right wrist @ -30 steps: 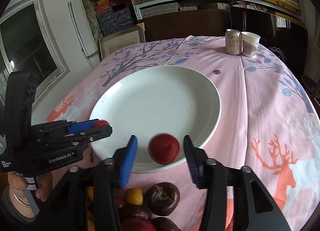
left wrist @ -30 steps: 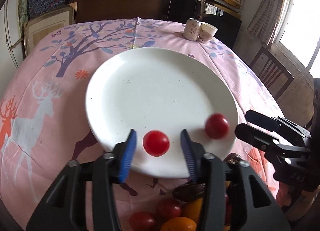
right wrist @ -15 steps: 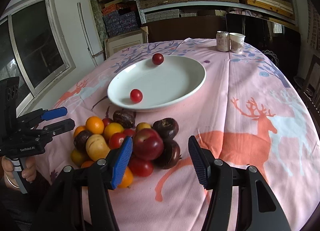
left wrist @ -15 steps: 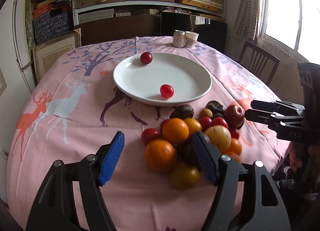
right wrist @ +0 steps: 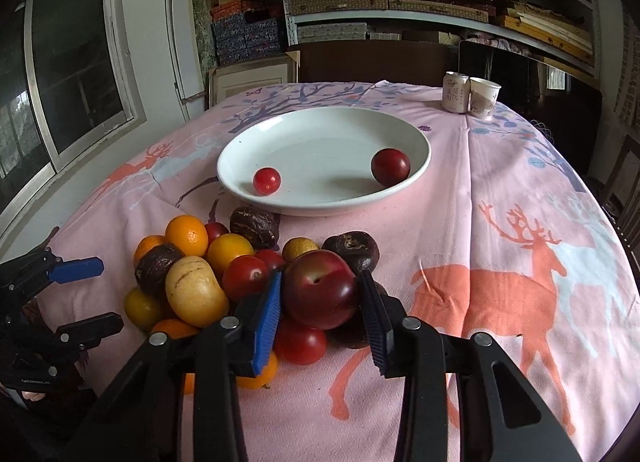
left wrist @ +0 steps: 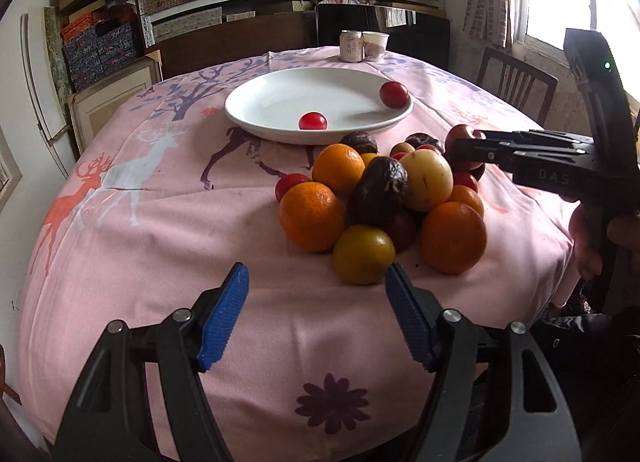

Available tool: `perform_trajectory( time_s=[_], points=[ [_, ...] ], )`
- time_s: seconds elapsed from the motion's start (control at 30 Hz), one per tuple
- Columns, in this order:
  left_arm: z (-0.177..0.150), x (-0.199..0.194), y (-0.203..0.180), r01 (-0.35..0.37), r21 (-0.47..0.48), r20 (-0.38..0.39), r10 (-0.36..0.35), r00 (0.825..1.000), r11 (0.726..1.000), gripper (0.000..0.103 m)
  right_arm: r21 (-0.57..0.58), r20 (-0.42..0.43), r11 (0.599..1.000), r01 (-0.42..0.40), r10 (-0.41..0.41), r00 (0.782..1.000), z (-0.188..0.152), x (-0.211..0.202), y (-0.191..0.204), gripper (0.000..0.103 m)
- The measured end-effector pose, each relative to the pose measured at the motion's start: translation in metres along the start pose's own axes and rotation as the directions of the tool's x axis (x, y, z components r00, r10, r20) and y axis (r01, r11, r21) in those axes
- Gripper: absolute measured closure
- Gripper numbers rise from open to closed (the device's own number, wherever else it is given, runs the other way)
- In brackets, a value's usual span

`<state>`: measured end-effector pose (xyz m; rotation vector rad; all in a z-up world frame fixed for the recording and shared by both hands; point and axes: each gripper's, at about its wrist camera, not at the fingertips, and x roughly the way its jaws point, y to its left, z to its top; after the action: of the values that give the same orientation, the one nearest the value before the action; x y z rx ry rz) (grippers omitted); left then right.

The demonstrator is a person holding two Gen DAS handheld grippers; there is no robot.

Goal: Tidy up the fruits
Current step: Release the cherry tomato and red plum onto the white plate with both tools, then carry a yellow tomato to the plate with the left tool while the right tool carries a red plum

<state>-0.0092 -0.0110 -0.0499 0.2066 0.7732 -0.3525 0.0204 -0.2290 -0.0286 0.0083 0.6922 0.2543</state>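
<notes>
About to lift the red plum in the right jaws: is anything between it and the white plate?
Only pile fruit: a dark passion fruit beyond the plum. Then bare cloth to the plate. Lifting should clear it.

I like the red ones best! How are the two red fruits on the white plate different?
The small red tomato is bright red and little; the dark red plum is bigger and deeper in colour. The small red tomato sits near the plate's front left edge, the dark red plum near its right rim. Both are round, shiny and lie loose on the plate.
</notes>
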Motion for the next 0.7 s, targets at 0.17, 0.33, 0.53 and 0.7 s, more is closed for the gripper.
perform_trajectory(
  time_s=[0.17,0.33,0.53,0.7],
  points=[
    [0.003,0.011,-0.012,0.005,0.024,-0.003,-0.005,1.000,1.000,0.036,0.068,0.034,0.997,-0.030,0.027,0.999,-0.003,-0.025,-0.014,0.064],
    [0.007,0.031,-0.019,0.064,0.011,-0.024,-0.064,0.998,0.998,0.067,0.087,0.024,0.995,-0.044,0.042,0.999,-0.010,-0.033,-0.015,0.064],
    [0.006,0.018,-0.021,0.051,0.032,0.020,-0.052,0.998,0.998,0.067,0.076,0.028,0.995,-0.060,0.059,0.998,-0.014,-0.039,-0.012,0.064],
    [0.016,-0.008,-0.007,0.052,-0.008,0.076,-0.051,0.996,0.999,0.067,0.077,0.041,0.994,-0.081,0.078,0.996,-0.008,-0.037,-0.013,0.064]
  ],
)
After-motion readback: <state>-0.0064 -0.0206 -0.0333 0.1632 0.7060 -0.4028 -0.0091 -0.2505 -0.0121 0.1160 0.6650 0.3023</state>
